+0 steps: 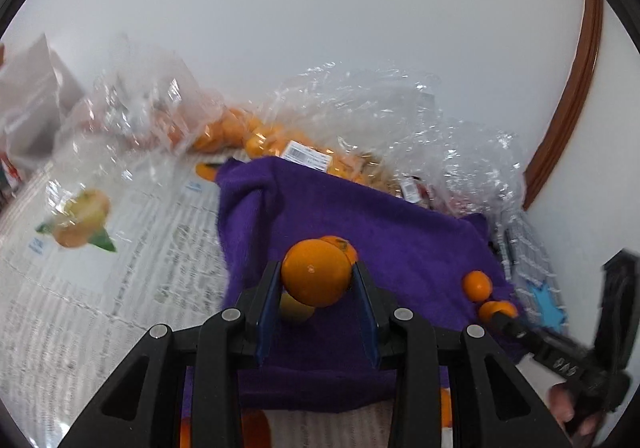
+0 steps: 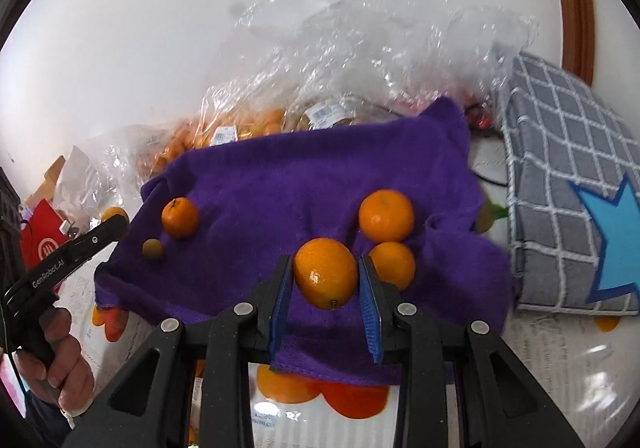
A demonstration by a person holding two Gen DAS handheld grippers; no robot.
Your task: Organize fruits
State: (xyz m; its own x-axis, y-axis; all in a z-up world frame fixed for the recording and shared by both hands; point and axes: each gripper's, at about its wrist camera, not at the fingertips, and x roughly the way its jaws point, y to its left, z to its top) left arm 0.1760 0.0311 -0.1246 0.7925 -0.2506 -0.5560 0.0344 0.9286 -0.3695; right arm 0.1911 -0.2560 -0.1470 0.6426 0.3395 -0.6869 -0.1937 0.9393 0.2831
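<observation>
Purple towel (image 2: 304,175) centre lies bare; each hand-held gripper (image 1: 317,280) (image 2: 326,276) clamps an orange (image 1: 316,272) (image 2: 325,272).

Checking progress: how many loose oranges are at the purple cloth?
5. One in the right gripper, one in the left gripper, two oranges on the cloth at right, another orange at its left. The bags behind may hide more.
</observation>
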